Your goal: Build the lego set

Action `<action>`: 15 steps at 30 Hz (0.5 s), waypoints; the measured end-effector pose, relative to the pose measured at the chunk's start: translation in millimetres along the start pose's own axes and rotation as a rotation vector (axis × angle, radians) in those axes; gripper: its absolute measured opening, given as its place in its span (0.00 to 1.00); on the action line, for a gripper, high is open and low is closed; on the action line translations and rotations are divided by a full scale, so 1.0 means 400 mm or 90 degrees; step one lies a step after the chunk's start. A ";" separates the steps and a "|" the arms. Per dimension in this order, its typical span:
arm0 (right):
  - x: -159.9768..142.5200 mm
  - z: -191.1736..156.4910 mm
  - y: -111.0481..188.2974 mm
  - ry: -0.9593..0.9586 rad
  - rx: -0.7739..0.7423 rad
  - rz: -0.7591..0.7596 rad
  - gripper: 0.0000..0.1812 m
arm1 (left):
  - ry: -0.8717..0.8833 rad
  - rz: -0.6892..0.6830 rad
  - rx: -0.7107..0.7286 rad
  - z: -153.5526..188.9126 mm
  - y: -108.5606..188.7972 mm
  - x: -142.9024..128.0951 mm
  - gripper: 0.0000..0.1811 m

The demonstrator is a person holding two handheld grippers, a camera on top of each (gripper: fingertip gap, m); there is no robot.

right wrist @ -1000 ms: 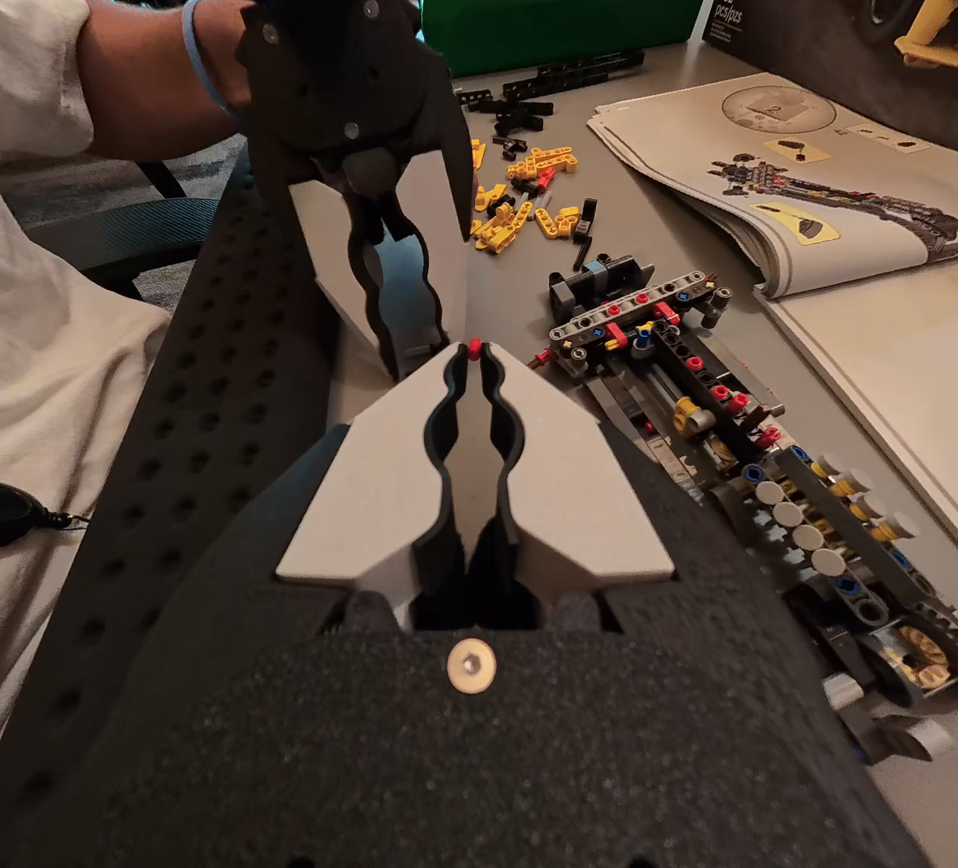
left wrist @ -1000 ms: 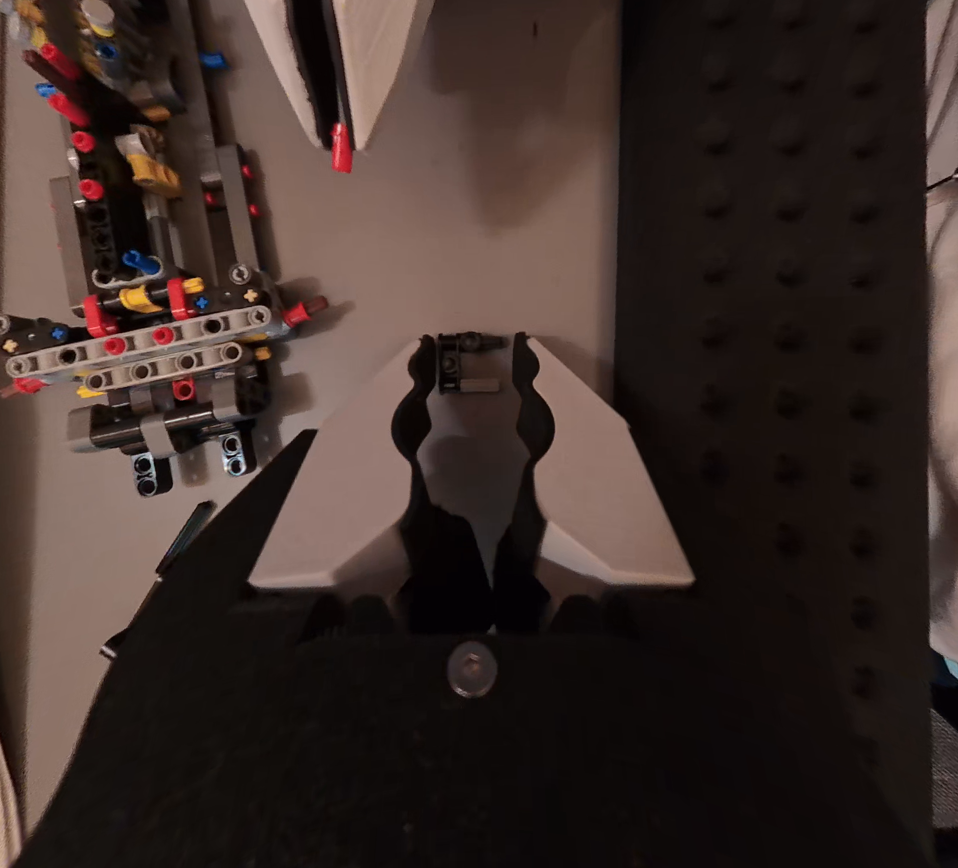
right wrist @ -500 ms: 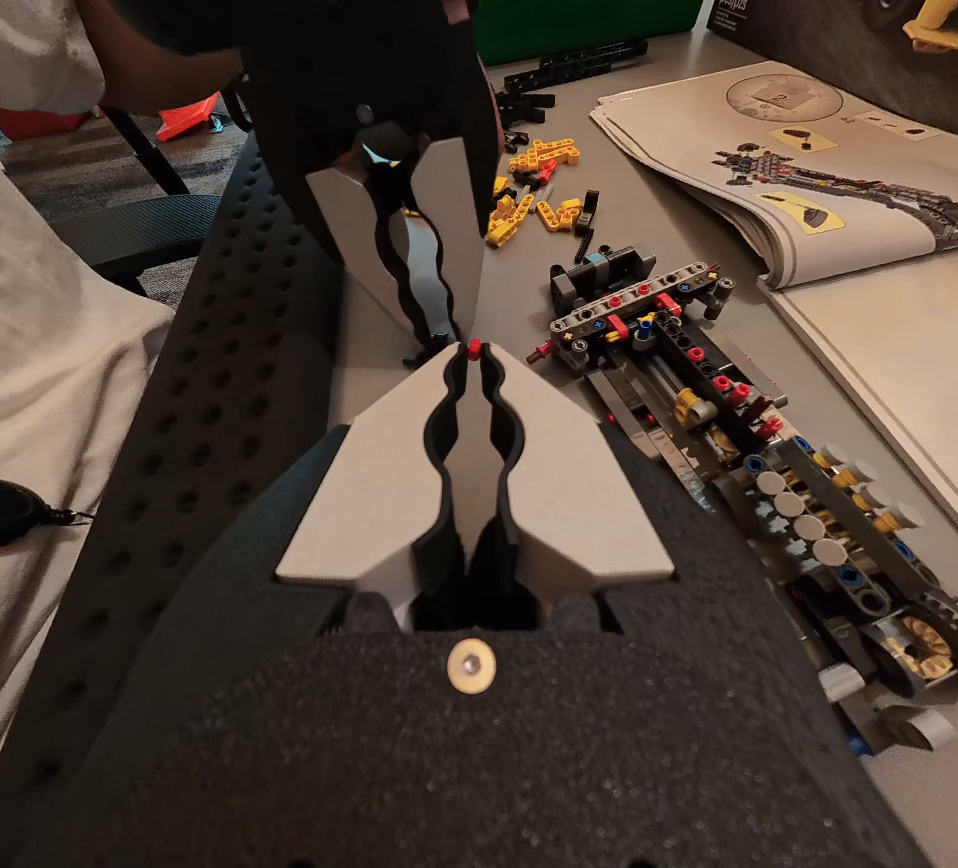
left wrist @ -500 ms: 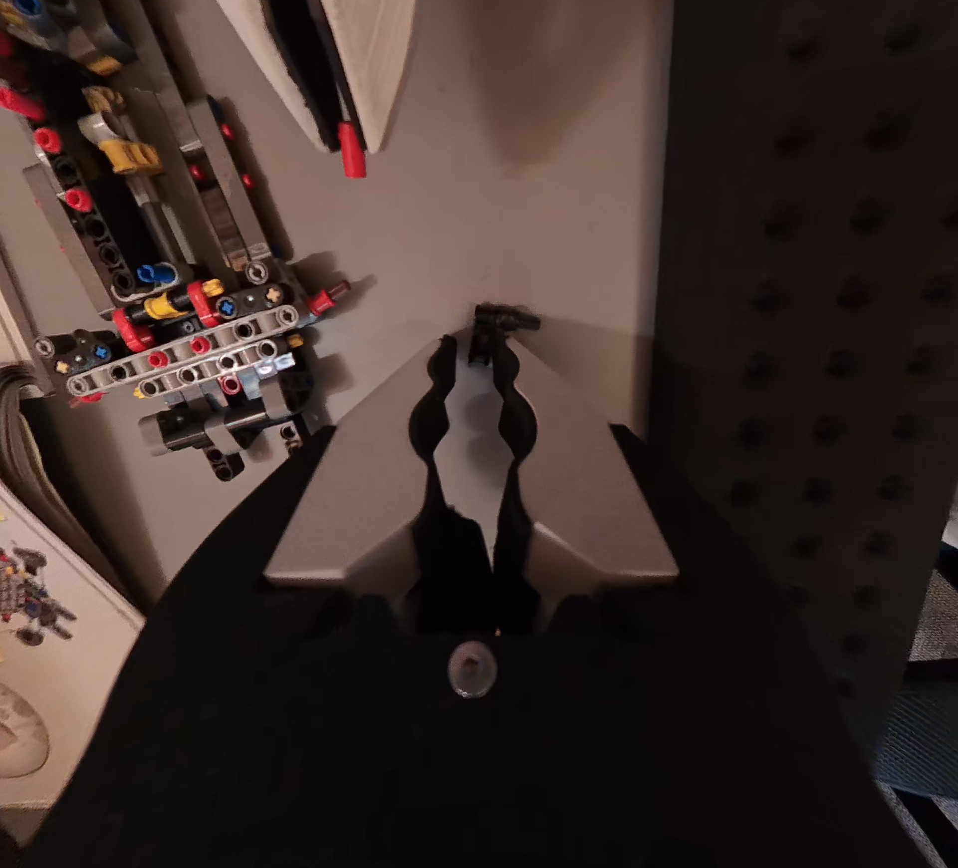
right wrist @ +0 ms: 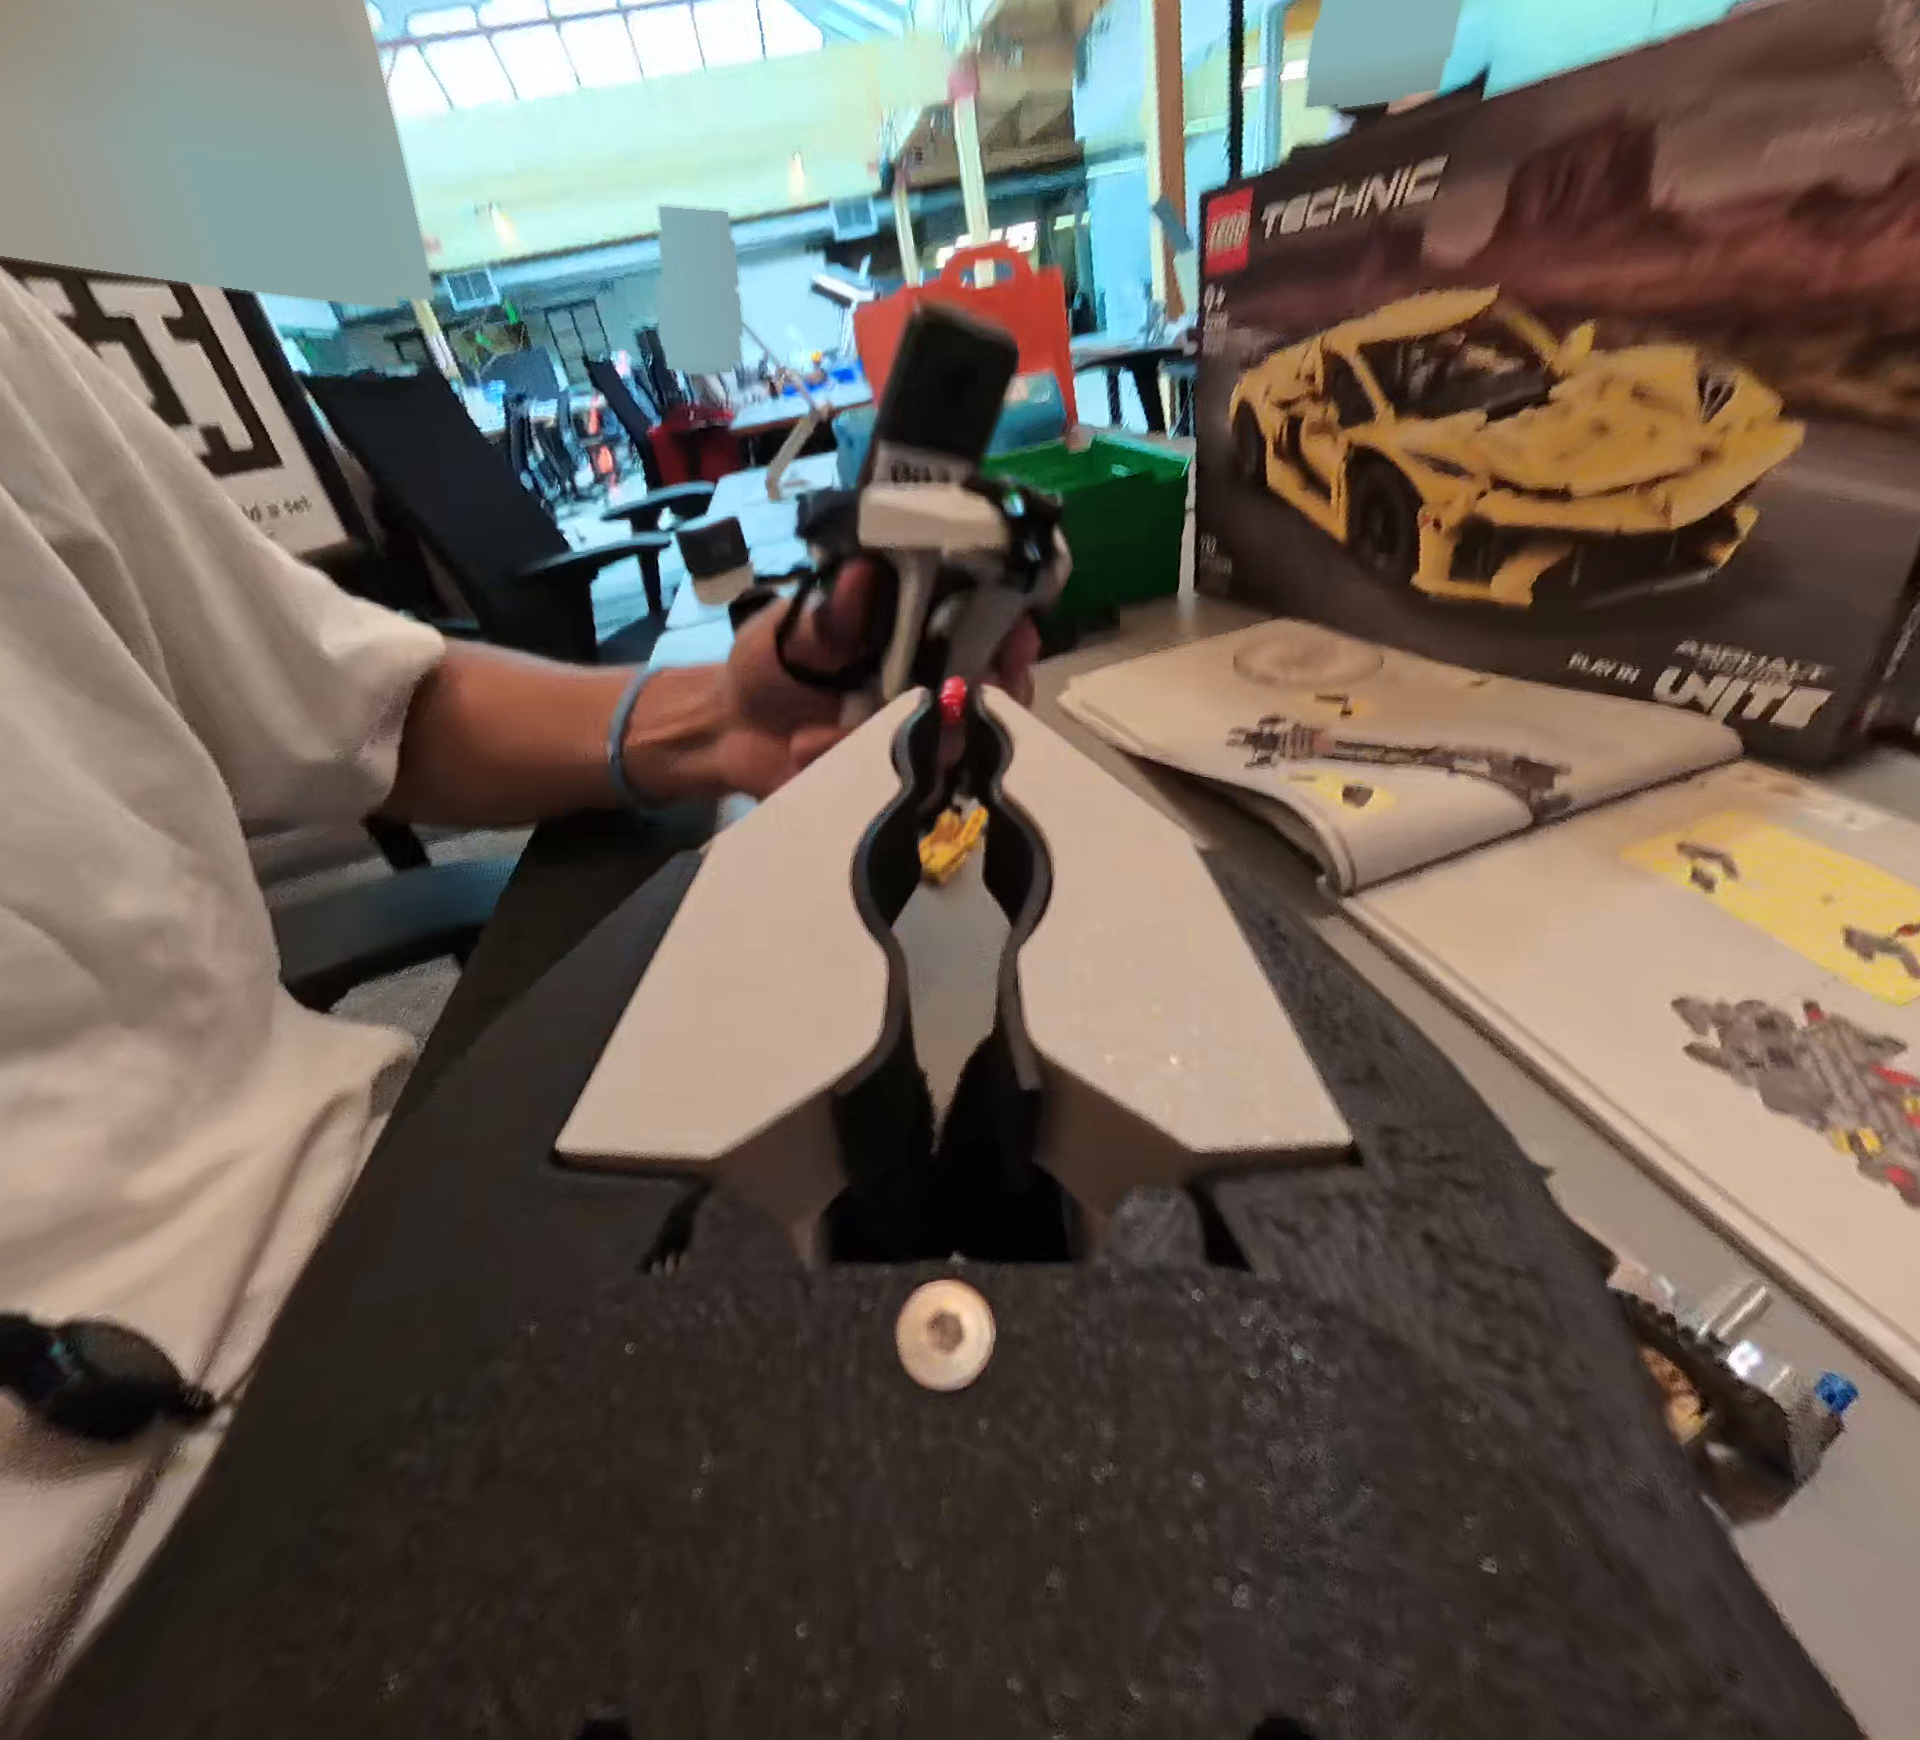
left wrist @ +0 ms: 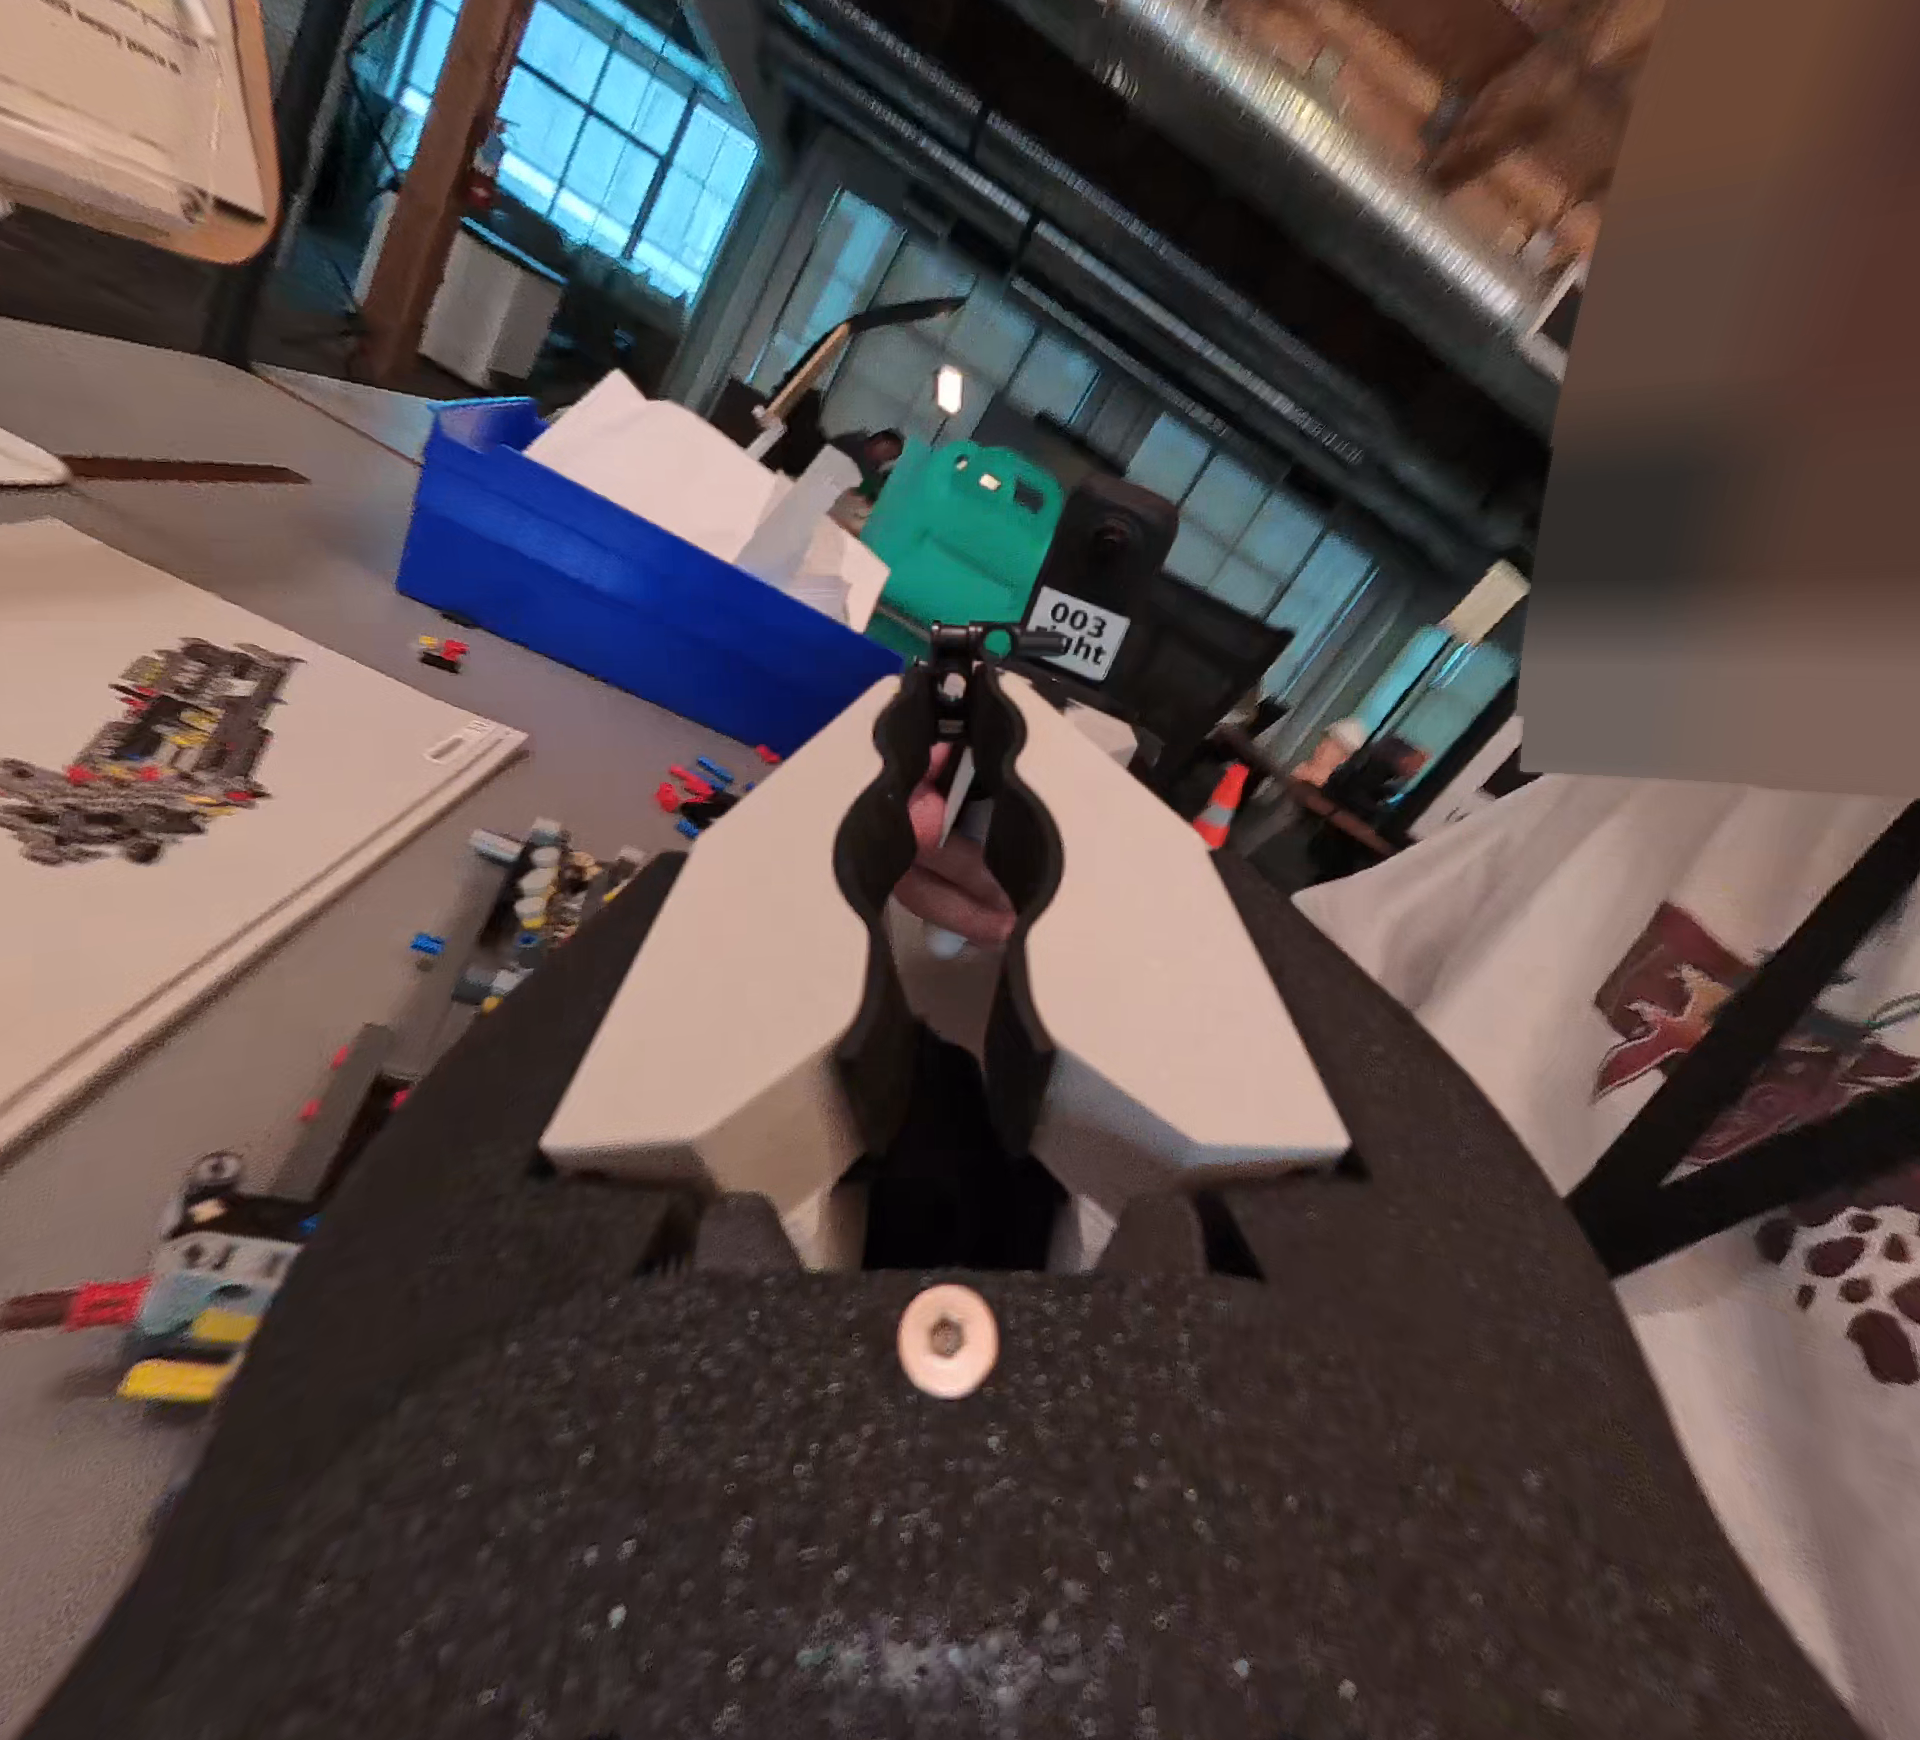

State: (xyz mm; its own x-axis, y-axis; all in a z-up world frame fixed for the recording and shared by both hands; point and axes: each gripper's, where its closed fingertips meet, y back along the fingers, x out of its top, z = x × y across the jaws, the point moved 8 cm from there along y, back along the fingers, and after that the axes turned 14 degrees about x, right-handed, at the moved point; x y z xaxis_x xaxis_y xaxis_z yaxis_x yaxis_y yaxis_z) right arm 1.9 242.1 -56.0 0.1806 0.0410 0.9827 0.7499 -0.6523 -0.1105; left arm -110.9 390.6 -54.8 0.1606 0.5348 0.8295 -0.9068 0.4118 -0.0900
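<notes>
My left gripper (left wrist: 951, 677) is shut on a small black Lego connector piece (left wrist: 961, 646) and holds it up in the air above the table. My right gripper (right wrist: 951, 703) is shut on a small red pin (right wrist: 950, 698), also held up. The two grippers face each other, tips close together. In the right wrist view the left gripper (right wrist: 935, 527) shows just beyond the red pin, held by a hand. The partly built model lies low at the left wrist view's left edge (left wrist: 187, 1275) and at the right wrist view's bottom right (right wrist: 1745, 1389).
An open instruction booklet (right wrist: 1403, 755) and the set's box (right wrist: 1558, 443) stand to the right. A blue bin (left wrist: 623, 568) and loose red and blue pieces (left wrist: 696, 786) are on the table. Yellow pieces (right wrist: 951, 843) lie below the tips. A green bin (right wrist: 1101, 495) is behind. One gripper's finger ends stand about 5 cm off the other's.
The left gripper closed on the black piece on the table and lifted it. Both grippers rose and tilted up from the table and now face each other.
</notes>
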 end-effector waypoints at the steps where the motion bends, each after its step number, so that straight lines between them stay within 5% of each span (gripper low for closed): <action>1: 0.005 -0.001 -0.002 0.011 -0.011 0.008 0.02 | 0.030 0.008 -0.021 -0.009 -0.003 -0.010 0.03; 15: -0.009 0.002 -0.027 0.062 -0.067 -0.056 0.02 | 0.075 -0.047 -0.087 0.002 -0.040 -0.077 0.03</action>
State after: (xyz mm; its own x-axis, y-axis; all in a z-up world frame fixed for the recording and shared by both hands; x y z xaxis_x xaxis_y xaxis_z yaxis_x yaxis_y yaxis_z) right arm -6.1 249.7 -58.6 0.0515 0.0314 0.9982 0.6883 -0.7253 -0.0127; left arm -101.6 366.8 -78.4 0.2764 0.5784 0.7675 -0.8309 0.5452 -0.1116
